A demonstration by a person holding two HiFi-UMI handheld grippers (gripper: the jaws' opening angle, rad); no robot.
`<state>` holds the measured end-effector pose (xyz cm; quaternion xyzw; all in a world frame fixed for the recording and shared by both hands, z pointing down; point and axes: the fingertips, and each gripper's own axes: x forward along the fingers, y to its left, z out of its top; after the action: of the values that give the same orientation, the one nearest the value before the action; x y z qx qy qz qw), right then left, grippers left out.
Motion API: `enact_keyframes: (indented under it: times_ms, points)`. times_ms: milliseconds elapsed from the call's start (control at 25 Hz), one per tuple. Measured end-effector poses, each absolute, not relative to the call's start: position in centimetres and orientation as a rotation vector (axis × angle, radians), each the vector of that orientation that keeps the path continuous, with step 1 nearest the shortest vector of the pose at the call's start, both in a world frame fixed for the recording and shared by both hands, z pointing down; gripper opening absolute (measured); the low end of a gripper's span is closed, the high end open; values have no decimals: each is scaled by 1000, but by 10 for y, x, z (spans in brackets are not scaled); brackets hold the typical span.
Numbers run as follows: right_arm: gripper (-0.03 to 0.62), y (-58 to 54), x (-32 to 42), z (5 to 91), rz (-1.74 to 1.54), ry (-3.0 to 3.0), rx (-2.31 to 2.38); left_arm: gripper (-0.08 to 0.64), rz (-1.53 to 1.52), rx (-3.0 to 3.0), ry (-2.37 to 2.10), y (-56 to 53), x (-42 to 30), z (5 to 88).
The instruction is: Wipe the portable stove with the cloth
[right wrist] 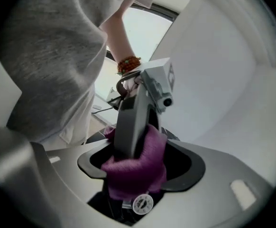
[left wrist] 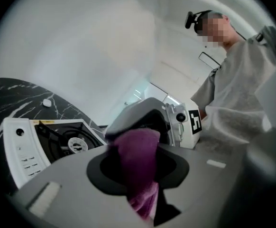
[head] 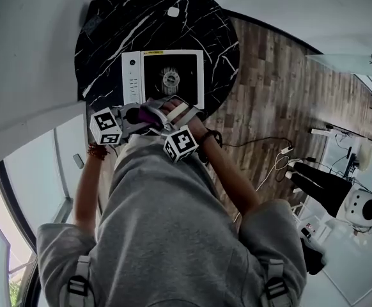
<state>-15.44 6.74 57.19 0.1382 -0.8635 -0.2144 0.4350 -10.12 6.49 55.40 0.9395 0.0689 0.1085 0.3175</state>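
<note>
- Left gripper (head: 140, 116): held up over the near edge of the stove; its jaws stand narrow and pinch a fold of the cloth, which hangs down from them.
- Cloth (left wrist: 137, 156): purple, bunched, and in the air between the two grippers. It is above the stove's near edge and does not rest on the stove.
- Portable stove (head: 163, 75): white body with a dark burner well, sitting on the round black marbled desk (head: 109, 31). No part of it is being rubbed, and its panels show no clear sign of which areas, if any, have been wiped.
- Right gripper (left wrist: 147, 120): close against the left one; its jaws are spread wide around the cloth's upper end, with the pads not pressing on it.
- Progress, as judged: the cloth is in hand but off the surface, and appears to be passing between grippers. Bringing it down and stroking it across the top and control panel seems still to be done.
</note>
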Motion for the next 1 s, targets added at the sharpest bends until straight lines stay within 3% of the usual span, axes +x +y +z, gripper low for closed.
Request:
enact_keyframes:
  times_ms: [40, 240, 520, 600, 640, 880, 1000]
  points:
    - [293, 72, -162, 574, -550, -2155, 313, 90, 279, 2467, 212, 71, -100, 553]
    - [239, 78, -161, 568, -527, -2254, 344, 159, 199, 2427, 311, 83, -105, 544]
    - [217, 95, -142, 560, -322, -2361, 402, 178, 72, 2330, 385, 96, -98, 541]
    - [150, 94, -126, 557, -259, -2377, 455, 233, 80, 2337, 350, 92, -104, 549]
    - [135, 91, -114, 559, -212, -2363, 492, 259, 120, 2352, 301, 86, -110, 557]
    - [129, 74, -2, 636, -47, -1933, 569, 259, 612, 2574, -25, 45, -143, 633]
    - [129, 68, 20, 662, 12, -1831, 561, 259, 685, 2568, -85, 39, -142, 655]
